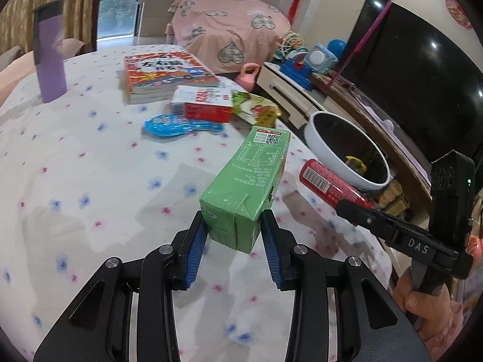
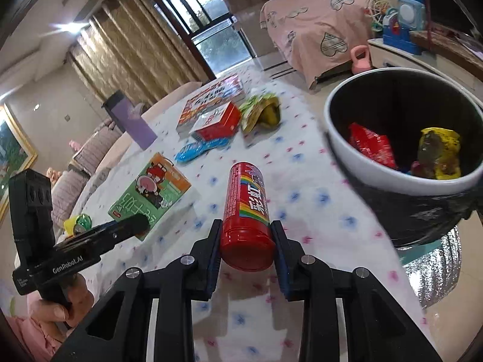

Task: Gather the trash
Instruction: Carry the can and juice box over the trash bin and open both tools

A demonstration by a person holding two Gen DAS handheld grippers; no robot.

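Note:
My left gripper [image 1: 234,229] is shut on the near end of a green drink carton [image 1: 250,175], which it holds tilted above the flowered tablecloth. My right gripper [image 2: 246,235] is shut on the base of a red rainbow-print tube [image 2: 246,199]. Each view shows the other tool: the right gripper [image 1: 350,208] with the red tube [image 1: 329,185], and the left gripper [image 2: 135,224] with the carton [image 2: 151,193]. A white bin [image 2: 377,176] with a black liner holds red and yellow wrappers beyond the table's right edge, ahead of the tube. In the left wrist view the bin [image 1: 327,160] is ahead to the right.
On the table [image 1: 90,181] lie a blue wrapper [image 1: 178,125], a green snack bag [image 1: 256,107], a red-and-white box [image 1: 205,104], stacked books [image 1: 166,74] and a purple tumbler [image 1: 49,57]. A TV stand with toys lines the right side. A person's hand grips each tool.

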